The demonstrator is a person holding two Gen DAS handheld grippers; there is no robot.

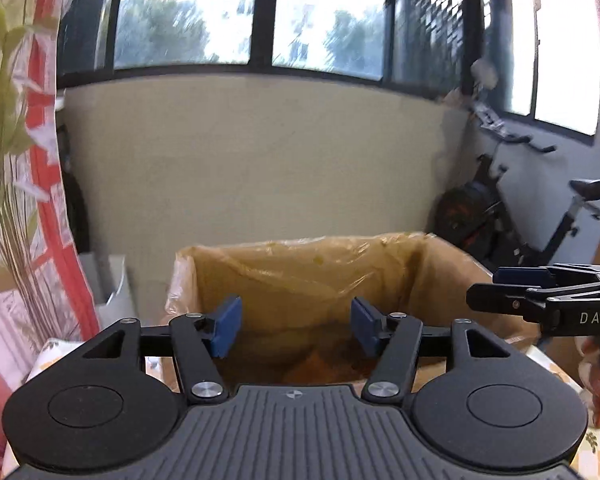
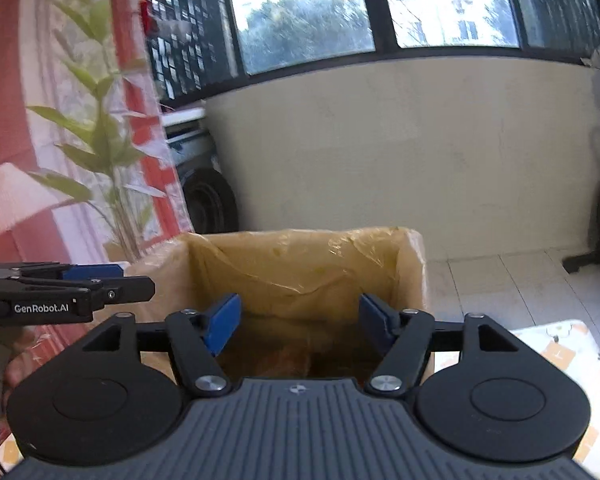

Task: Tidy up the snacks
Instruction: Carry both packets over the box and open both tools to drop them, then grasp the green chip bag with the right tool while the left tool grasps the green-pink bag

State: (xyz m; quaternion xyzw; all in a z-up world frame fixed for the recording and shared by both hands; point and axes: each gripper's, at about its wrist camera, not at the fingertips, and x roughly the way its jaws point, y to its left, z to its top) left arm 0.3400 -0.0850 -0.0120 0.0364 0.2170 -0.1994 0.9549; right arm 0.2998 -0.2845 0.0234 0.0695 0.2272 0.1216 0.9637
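A cardboard box lined with yellowish plastic stands in front of both grippers; it also shows in the right wrist view. Orange snack packets lie dimly at its bottom, also in the right wrist view. My left gripper is open and empty, held above the box's near edge. My right gripper is open and empty too, over the same box. Each gripper shows side-on in the other's view: the right one and the left one.
The box stands on a table with a patterned cloth. A green plant and a red-patterned curtain are at the left. An exercise bike stands at the right by the wall under the windows.
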